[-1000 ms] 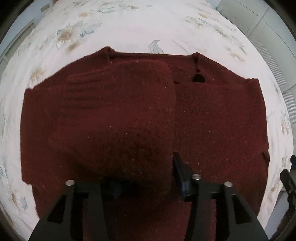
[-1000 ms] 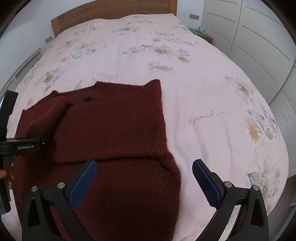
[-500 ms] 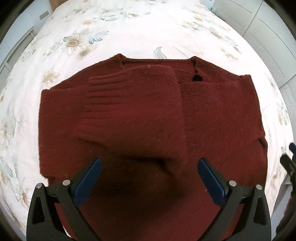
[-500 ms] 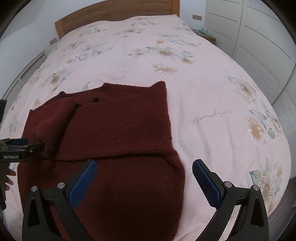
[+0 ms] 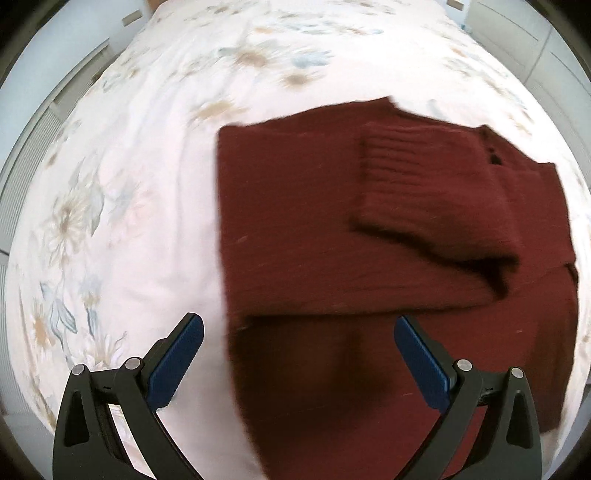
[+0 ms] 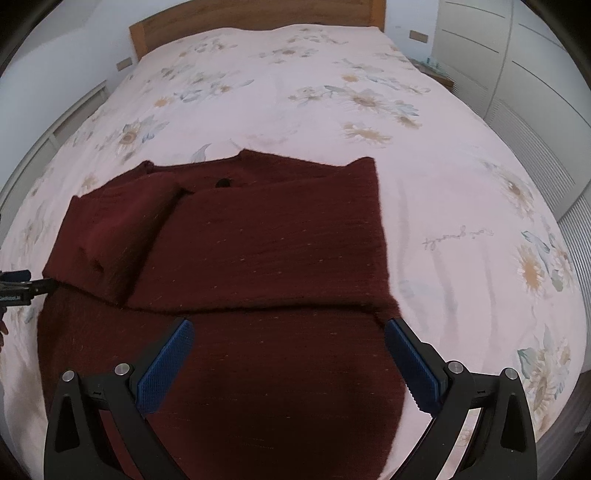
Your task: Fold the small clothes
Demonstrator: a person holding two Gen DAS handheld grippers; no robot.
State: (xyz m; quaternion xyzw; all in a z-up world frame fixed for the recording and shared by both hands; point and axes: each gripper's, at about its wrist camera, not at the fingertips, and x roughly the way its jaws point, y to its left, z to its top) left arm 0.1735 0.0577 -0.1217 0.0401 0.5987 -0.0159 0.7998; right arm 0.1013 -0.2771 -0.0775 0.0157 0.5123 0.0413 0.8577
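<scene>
Cursive lettering is printed on the floral bedspread near its right edge, seen upside down and too small to be read; nothing else is legible.

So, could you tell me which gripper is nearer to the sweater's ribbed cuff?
Left. The left gripper hangs open just short of the ribbed cuff; the right gripper sits over the sweater's other side, farther away.

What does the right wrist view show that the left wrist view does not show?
Only the right wrist view shows the wooden headboard, the script writing on the bedspread and the left gripper's tip at its left edge. Only the left wrist view shows the ribbed cuff clearly. Both show the dark red sweater, sleeves folded in, on the floral bedspread, with open jaws.
</scene>
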